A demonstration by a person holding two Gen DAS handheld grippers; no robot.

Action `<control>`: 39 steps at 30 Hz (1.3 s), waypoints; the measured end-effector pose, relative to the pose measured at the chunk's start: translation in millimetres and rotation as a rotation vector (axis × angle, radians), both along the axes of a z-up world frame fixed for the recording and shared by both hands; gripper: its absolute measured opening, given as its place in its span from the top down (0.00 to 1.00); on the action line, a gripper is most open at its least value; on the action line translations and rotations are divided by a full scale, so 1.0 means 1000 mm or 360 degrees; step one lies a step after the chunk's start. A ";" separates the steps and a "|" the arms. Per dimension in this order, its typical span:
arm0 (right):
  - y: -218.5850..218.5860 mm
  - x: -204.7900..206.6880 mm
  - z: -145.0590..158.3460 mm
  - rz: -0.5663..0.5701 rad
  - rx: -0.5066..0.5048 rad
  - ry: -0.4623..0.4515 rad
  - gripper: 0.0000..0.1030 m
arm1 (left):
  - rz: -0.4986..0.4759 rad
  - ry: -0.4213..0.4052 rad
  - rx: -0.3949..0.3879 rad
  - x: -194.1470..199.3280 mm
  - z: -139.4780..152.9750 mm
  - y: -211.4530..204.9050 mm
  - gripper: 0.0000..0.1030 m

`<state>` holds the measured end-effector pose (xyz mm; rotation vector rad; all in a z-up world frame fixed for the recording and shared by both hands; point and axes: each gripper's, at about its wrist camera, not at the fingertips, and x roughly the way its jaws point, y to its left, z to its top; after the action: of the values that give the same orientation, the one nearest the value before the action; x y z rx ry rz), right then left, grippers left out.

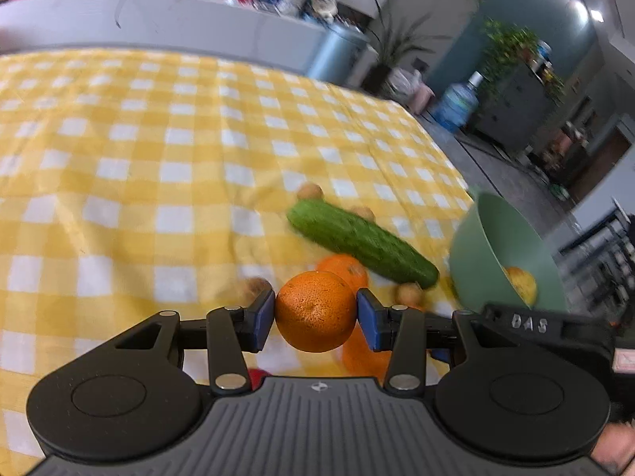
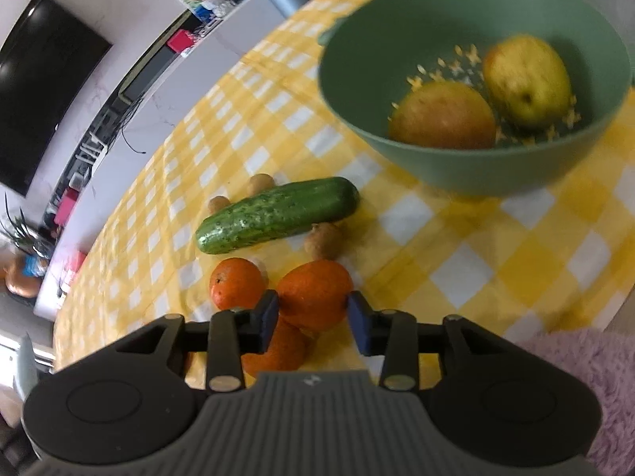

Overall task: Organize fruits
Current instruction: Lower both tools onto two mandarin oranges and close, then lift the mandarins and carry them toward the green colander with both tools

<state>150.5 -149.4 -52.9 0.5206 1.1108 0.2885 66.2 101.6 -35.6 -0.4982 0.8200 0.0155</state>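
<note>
A yellow-and-white checked cloth (image 1: pixel 158 158) covers the table, wide and bare on the left and far side; its right edge drops to the floor just past the bowl. A green bowl (image 2: pixel 456 166) sits near that edge with two yellowish fruits (image 2: pixel 528 79) inside. A cucumber (image 2: pixel 278 214) lies slantwise between the bowl and a cluster of oranges, with small brown round fruits (image 2: pixel 323 241) beside it.

The left gripper (image 1: pixel 315 313) is partly spread, its blue pads (image 1: pixel 264 315) pinching an orange (image 1: pixel 315 311) on both sides, lifted clear of the cloth. More oranges lie below and behind it.

The right gripper (image 2: pixel 313 315) is narrowly spread around a second orange (image 2: pixel 315 293). Its left pad touches the peel; whether the right pad presses cannot be told. Another orange (image 2: pixel 236 283) lies just to the left, and one more sits beneath the fingers.
</note>
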 end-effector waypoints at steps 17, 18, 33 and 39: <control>0.016 0.013 -0.006 -0.0050 -0.0071 -0.0003 0.54 | -0.0019 0.0044 -0.0015 -0.003 -0.007 0.000 0.51; 0.017 0.014 -0.006 -0.0042 -0.0075 0.0000 0.55 | -0.0021 0.0050 -0.0014 -0.002 -0.008 0.000 0.51; 0.000 0.005 0.001 -0.0094 0.0154 -0.0053 0.56 | 0.0019 0.0032 -0.0020 -0.007 -0.001 0.006 0.51; -0.008 -0.003 0.018 -0.0092 0.0353 -0.0254 0.56 | -0.0154 -0.0152 -0.0069 -0.015 0.017 -0.009 0.51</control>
<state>148.0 -157.2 -35.3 0.7129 0.9123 0.3984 51.4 92.5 -18.8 -0.4961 0.7509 -0.1150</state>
